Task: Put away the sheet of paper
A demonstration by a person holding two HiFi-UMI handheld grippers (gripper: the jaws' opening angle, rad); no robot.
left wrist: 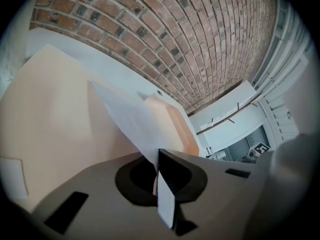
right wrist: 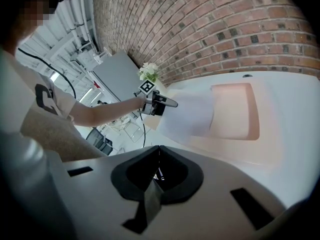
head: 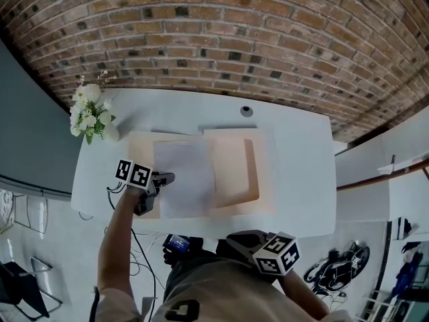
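A white sheet of paper (head: 184,176) lies across an open peach folder (head: 236,170) on the white table (head: 301,180). My left gripper (head: 167,180) is shut on the sheet's left edge. In the left gripper view the sheet (left wrist: 125,119) rises out of the closed jaws of the left gripper (left wrist: 157,156) and hangs over the folder (left wrist: 55,109). My right gripper (head: 231,238) stays off the table, close to the person's body. Its jaws, in the right gripper view (right wrist: 159,149), are shut with nothing between them. That view also shows the sheet (right wrist: 192,116), the folder (right wrist: 232,109) and the left gripper (right wrist: 172,104).
A bunch of white flowers (head: 89,116) stands at the table's back left corner. A small round grey fitting (head: 247,111) sits near the back edge. A brick wall (head: 221,32) runs behind the table. Cables (head: 137,247) hang below its front edge.
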